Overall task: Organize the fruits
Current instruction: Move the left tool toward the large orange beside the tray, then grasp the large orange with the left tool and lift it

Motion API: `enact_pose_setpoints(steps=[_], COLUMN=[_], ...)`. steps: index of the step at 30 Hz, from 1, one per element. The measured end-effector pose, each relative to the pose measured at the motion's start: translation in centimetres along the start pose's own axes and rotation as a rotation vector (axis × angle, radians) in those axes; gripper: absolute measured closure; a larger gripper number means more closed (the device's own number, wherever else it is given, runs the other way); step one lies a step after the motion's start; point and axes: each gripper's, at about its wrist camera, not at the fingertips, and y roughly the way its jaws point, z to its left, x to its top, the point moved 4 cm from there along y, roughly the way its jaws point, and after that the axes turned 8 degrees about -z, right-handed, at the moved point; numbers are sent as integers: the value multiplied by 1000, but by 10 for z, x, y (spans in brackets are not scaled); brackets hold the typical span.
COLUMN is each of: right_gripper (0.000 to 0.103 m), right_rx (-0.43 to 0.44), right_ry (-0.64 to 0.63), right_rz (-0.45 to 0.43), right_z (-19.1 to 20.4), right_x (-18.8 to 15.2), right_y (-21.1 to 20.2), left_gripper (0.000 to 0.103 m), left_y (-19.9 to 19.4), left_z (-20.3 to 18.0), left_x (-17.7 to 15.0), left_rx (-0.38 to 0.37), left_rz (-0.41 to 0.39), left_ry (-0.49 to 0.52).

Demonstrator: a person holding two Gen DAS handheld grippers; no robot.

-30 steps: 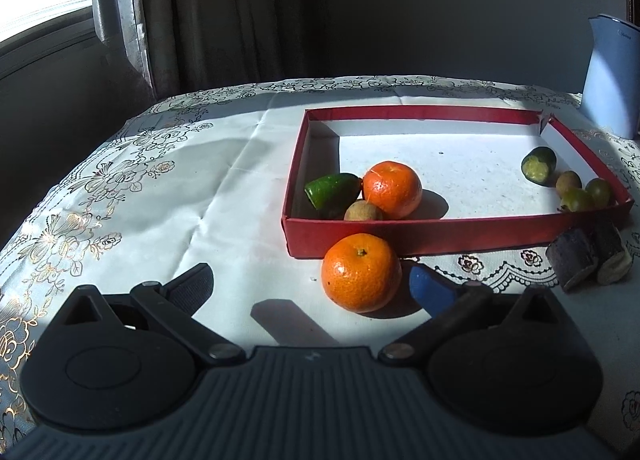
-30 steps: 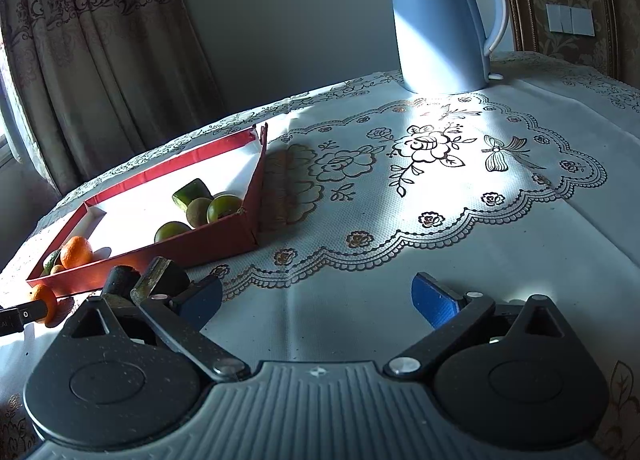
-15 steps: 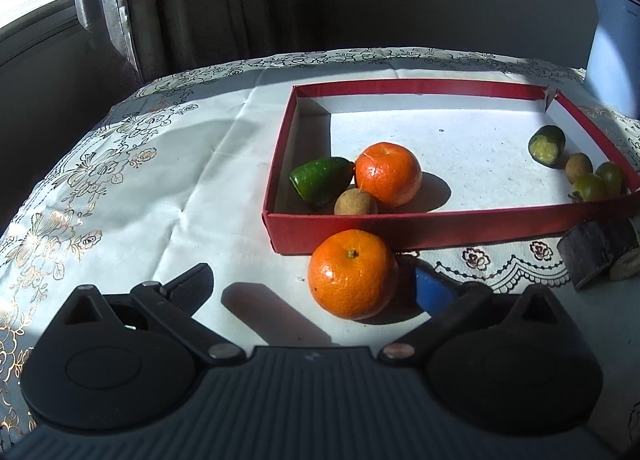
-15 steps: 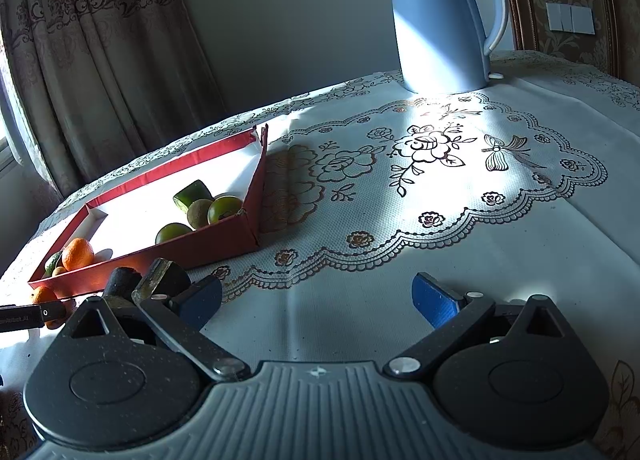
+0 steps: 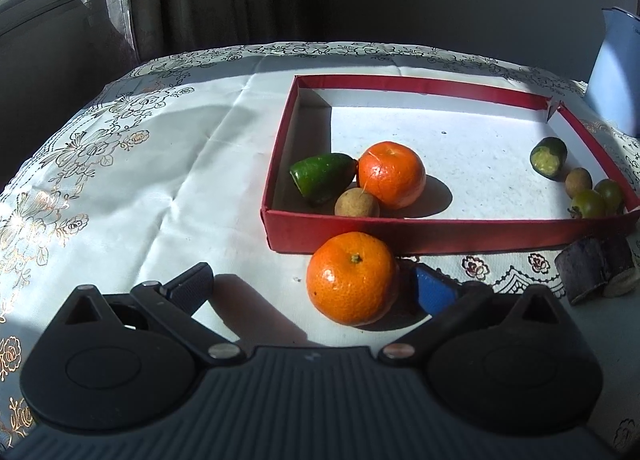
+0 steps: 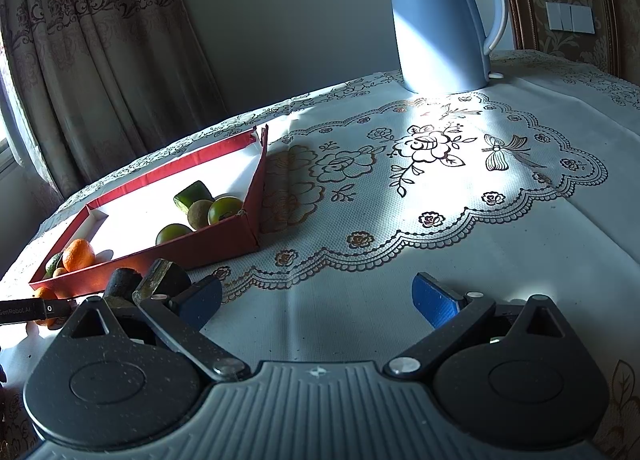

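A loose orange lies on the tablecloth just in front of the red box. My left gripper is open, and the orange sits between its fingers, close against the right blue pad. Inside the box lie another orange, a green fruit piece, a small brown fruit and several small fruits at the right corner. My right gripper is open and empty over the cloth, right of the box.
Dark sugarcane chunks lie in front of the box's right corner; they also show in the right wrist view. A blue kettle stands at the back. Curtains hang behind the table. The table edge curves at left.
My left gripper has moved forward and left, so the loose orange now lies further in between its fingers. The right gripper has stayed still.
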Motion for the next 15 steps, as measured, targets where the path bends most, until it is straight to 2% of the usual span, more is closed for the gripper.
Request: enact_pose_setpoints(steps=[10,15], right_gripper=[1,1], right_rx=[0,1], right_ry=[0,1], right_rz=[0,0], right_z=[0,0], right_x=[0,0], right_y=[0,0], left_gripper=[9,22], left_y=[-4,-7], left_z=[1,2], left_x=[0,-1], left_rx=[-25,-33], left_rz=[-27,-47], left_ry=[-1,-9])
